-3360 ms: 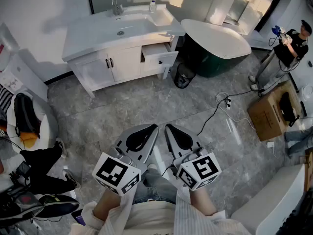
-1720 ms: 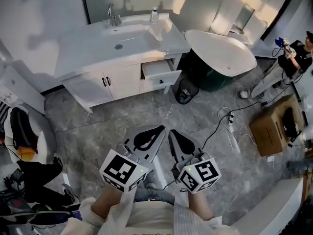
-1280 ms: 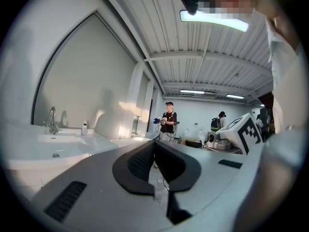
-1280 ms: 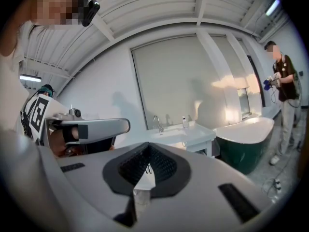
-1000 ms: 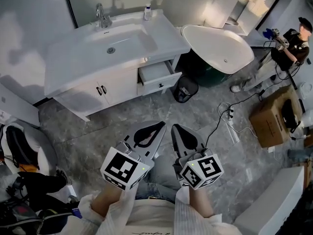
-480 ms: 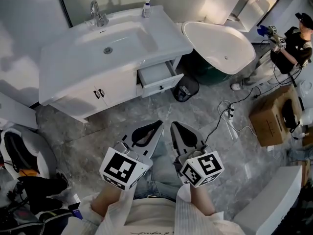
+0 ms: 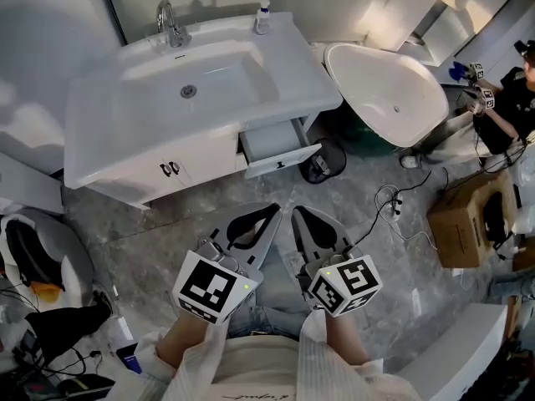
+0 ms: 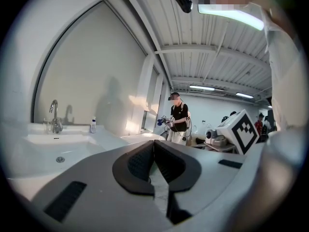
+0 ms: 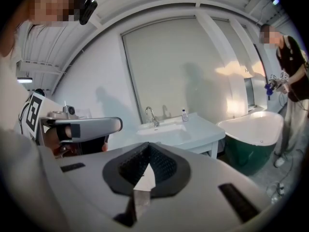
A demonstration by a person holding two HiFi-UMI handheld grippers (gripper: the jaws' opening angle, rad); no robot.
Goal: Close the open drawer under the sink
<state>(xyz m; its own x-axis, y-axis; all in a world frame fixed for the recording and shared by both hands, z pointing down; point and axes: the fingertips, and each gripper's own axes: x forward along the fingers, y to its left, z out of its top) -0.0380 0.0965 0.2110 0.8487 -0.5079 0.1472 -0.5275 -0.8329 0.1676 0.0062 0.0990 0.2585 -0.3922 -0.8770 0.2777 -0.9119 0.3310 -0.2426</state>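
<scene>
While both grippers hang low in front of the sink (image 7: 209,82), well apart from it, each has its jaws pressed together with nothing between them. Left gripper (image 7: 269,211): grey shell, black ribbed pads meeting in a line, marker cube at the rear. Right gripper (image 7: 297,214): same build and just beside the left.

Sink: glossy white rectangular basin sunk in a flat white counter, with a curved chrome tap (image 7: 170,25) at its back edge and a small bottle (image 7: 264,17) at its back right.

Drawer (image 7: 276,144): under the sink's right end, pulled out, a shallow white box with a flat front. It carries what looks like a small dark knob, hard to resolve.

Bathtub (image 7: 389,90): right of the sink, an oval that is smooth white inside and dark green outside.

Floor (image 7: 167,215): grey marbled tile.

Against half a second ago, the sink now sits nearer and more square-on. The drawer stands equally far out, and both grippers are still closed.
</scene>
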